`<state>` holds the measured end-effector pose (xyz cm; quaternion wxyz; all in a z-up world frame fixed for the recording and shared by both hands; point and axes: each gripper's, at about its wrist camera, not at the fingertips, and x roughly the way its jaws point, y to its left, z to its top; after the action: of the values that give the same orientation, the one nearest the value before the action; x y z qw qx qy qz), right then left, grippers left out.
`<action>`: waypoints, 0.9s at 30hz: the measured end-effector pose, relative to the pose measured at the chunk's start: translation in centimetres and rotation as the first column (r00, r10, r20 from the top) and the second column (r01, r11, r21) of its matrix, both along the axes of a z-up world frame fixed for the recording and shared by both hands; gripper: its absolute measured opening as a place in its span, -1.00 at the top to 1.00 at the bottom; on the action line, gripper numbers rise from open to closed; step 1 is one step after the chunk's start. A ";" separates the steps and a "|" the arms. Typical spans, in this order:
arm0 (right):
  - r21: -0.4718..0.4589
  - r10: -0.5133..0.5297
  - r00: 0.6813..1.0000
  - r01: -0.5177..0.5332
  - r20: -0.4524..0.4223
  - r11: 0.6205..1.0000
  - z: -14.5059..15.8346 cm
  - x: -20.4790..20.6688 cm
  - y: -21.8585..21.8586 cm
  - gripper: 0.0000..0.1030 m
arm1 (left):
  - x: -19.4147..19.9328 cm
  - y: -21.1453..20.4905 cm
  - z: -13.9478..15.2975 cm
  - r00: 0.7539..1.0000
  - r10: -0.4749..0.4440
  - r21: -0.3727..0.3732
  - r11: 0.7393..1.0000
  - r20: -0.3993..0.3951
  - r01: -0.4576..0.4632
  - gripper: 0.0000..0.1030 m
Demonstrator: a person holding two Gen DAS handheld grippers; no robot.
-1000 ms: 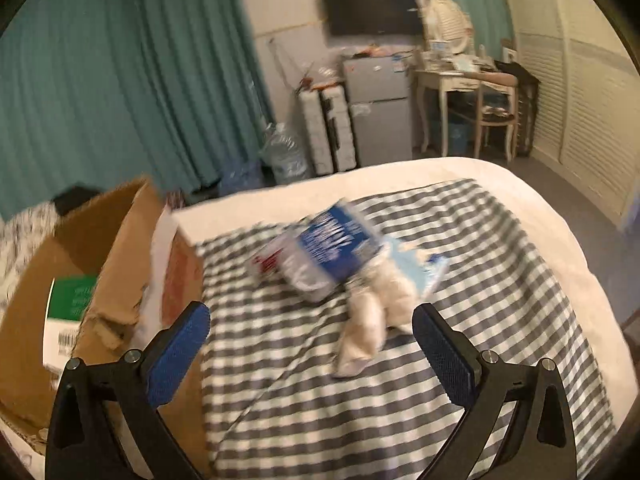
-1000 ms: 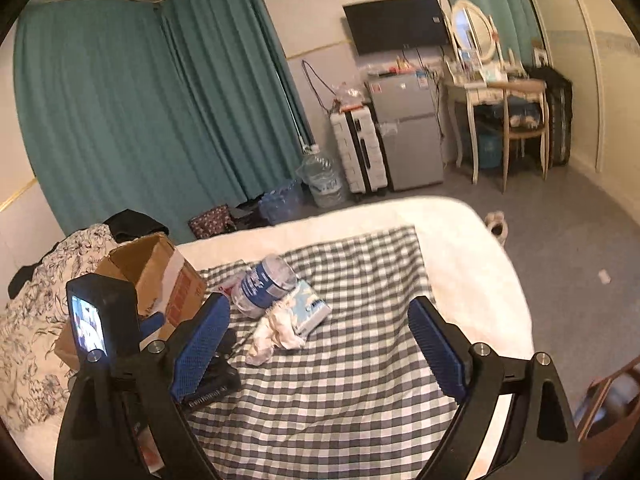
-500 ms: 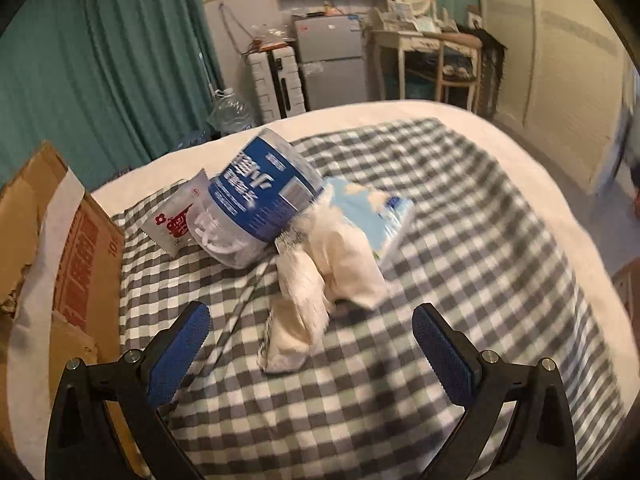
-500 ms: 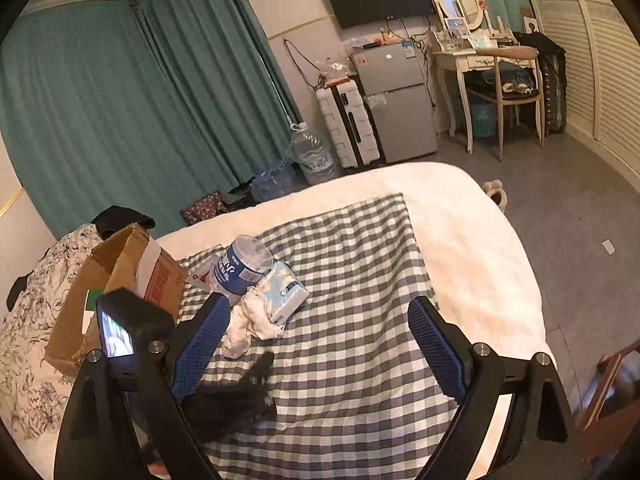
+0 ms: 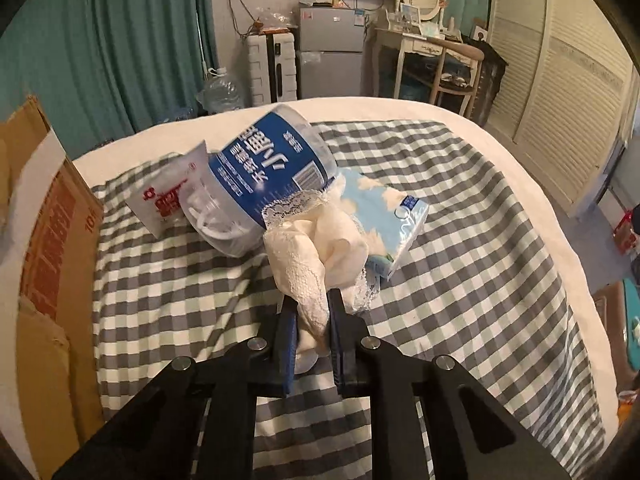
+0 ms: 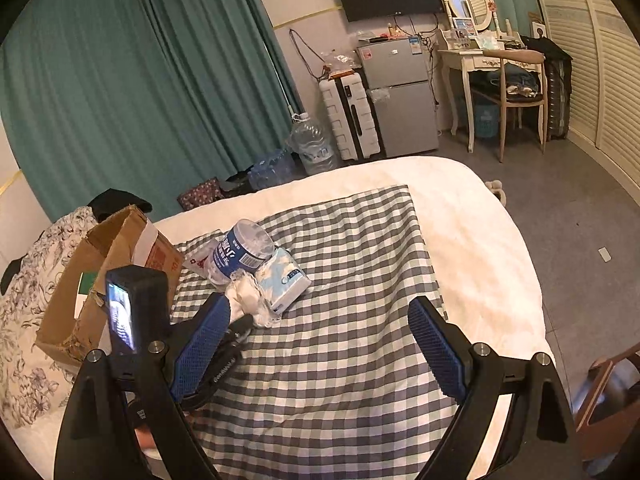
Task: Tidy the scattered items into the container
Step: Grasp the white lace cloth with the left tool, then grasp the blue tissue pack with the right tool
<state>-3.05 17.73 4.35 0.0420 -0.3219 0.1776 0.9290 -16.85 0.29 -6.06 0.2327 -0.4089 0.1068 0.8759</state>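
A white lace cloth [image 5: 316,240] lies crumpled on the checked blanket [image 5: 460,280]. My left gripper [image 5: 312,300] has its jaws closing, and the blue pads press on the cloth's near end. Behind the cloth lies a tipped clear jar with a blue label [image 5: 272,168], with a blue tissue pack [image 5: 388,212] to its right and a small red-printed packet [image 5: 164,200] to its left. An open cardboard box [image 5: 44,220] stands at the left. In the right wrist view my right gripper [image 6: 316,308] hangs open and empty above the blanket, to the right of the cloth [image 6: 248,292] and the box [image 6: 116,248].
The blanket covers a white bed [image 6: 480,240] whose edge drops off to the right. Floral fabric [image 6: 24,300] lies left of the box. A wooden chair [image 6: 608,396] is at the lower right. A fridge [image 6: 400,96], a suitcase and a desk stand far back.
My left gripper came down and forward to the lace cloth and its jaws went from wide apart to closed on it. The right gripper has sunk slightly and stays open.
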 end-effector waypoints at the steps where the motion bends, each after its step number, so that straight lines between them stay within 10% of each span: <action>1: 0.002 0.003 1.000 -0.003 0.002 1.000 -0.1 0.0 -0.1 -0.76 | 0.0 -0.1 0.2 1.000 0.005 0.008 1.000 0.005 -0.005 0.73; 27: 0.080 0.030 0.998 -0.035 0.060 0.996 -2.8 -3.6 -1.2 -0.76 | -0.8 -1.6 0.6 0.992 0.126 -0.001 0.992 0.025 -0.126 0.73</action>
<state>-6.65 16.50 1.51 0.0450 -0.3500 0.1333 0.9261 -17.61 -1.26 -5.48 0.1782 -0.4260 0.0775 0.8836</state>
